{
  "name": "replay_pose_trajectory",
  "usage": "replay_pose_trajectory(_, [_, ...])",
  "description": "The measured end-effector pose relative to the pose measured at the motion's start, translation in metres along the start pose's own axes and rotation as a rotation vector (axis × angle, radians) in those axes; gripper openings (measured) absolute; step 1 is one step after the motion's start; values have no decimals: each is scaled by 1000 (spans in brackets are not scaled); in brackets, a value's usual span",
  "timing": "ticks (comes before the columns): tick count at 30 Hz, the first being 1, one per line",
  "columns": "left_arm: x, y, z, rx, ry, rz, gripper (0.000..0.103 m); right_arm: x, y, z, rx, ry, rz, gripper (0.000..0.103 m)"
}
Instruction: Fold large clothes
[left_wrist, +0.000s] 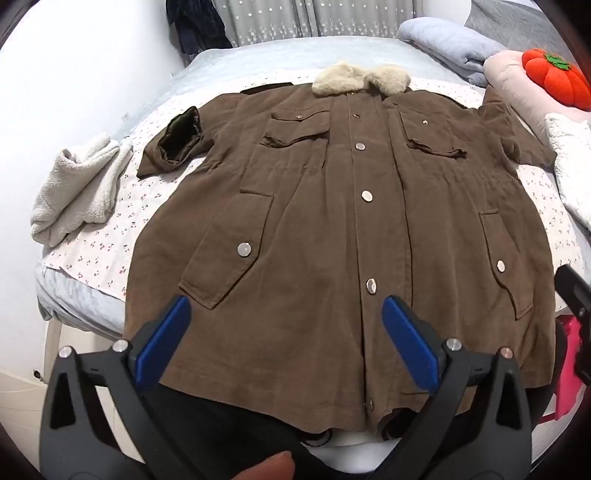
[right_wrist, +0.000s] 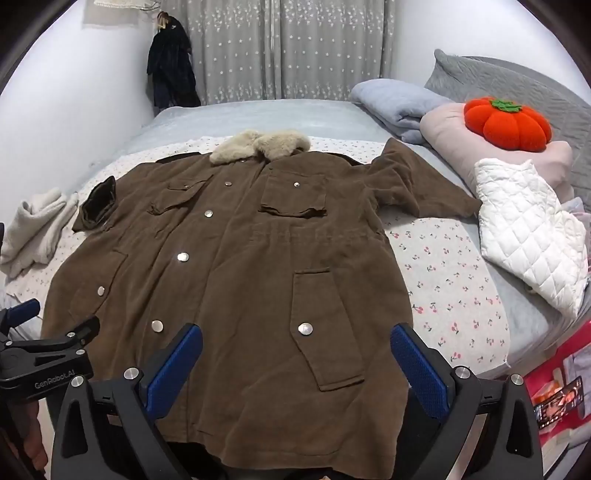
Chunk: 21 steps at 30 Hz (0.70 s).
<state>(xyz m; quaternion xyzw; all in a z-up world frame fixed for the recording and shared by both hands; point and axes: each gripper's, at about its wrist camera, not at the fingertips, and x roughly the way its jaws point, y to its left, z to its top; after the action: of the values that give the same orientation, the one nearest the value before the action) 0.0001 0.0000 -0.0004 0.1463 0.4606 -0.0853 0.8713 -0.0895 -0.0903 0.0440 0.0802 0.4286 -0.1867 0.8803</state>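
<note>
Coat (left_wrist: 332, 229) lies flat and buttoned on the bed (left_wrist: 92, 266), hem just under both tongs. Left tongs (left_wrist: 286, 332) and right tongs (right_wrist: 295, 358) gape apart, holding nothing. Best start: pinch each sleeve (right_wrist: 417, 192) well ahead and lay it inward before folding the body.

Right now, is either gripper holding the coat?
No. Both the left gripper and right gripper hover open above the coat, nothing between their pads.

Both wrist cams at bed foot, angled down, close; share brown coat (left_wrist: 332, 229).
</note>
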Motion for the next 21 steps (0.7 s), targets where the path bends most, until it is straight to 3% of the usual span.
replay_pose_trajectory(5, [-3, -9, 8, 9, 9, 4, 103, 4, -1, 5, 6, 36, 17, 103])
replay_pose_trajectory(7, [-4, -2, 7, -6, -3, -31, 103, 5, 1, 4, 9, 26, 17, 103])
replay_pose_trajectory(21, [-6, -7, 6, 11, -19, -57, 103, 8, -1, 6, 14, 24, 20, 103])
